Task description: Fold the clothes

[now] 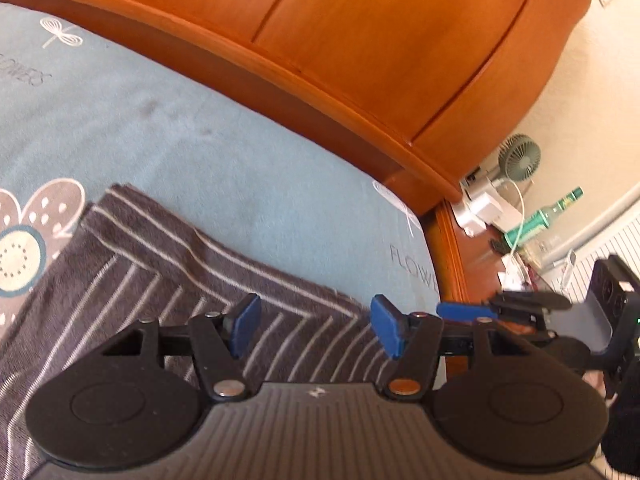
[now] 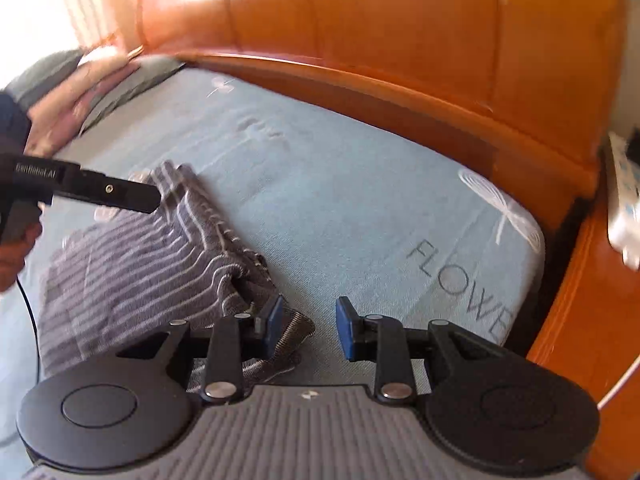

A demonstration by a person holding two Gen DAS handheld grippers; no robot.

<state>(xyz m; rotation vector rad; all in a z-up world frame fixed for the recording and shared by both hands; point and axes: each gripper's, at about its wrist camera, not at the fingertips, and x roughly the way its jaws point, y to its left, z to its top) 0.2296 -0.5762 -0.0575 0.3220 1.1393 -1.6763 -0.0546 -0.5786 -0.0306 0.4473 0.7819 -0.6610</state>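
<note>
A dark grey garment with thin white stripes (image 1: 168, 264) lies partly folded on the light blue bedsheet (image 1: 200, 152). My left gripper (image 1: 314, 330) is open just above the garment's near part, nothing between its blue pads. In the right wrist view the same garment (image 2: 152, 252) lies bunched at the left. My right gripper (image 2: 308, 326) is open and empty, its left pad (image 2: 274, 326) over the garment's near corner. The left gripper (image 2: 120, 196) reaches in from the left over the garment's far end. The right gripper (image 1: 472, 312) shows at the right of the left wrist view.
An orange wooden headboard (image 1: 360, 40) runs along the far side of the bed. A wooden nightstand (image 1: 480, 264) at the right holds a small fan (image 1: 520, 158), a green bottle (image 1: 548, 216) and chargers. Pillows or bedding (image 2: 80, 84) lie at the far left of the bed.
</note>
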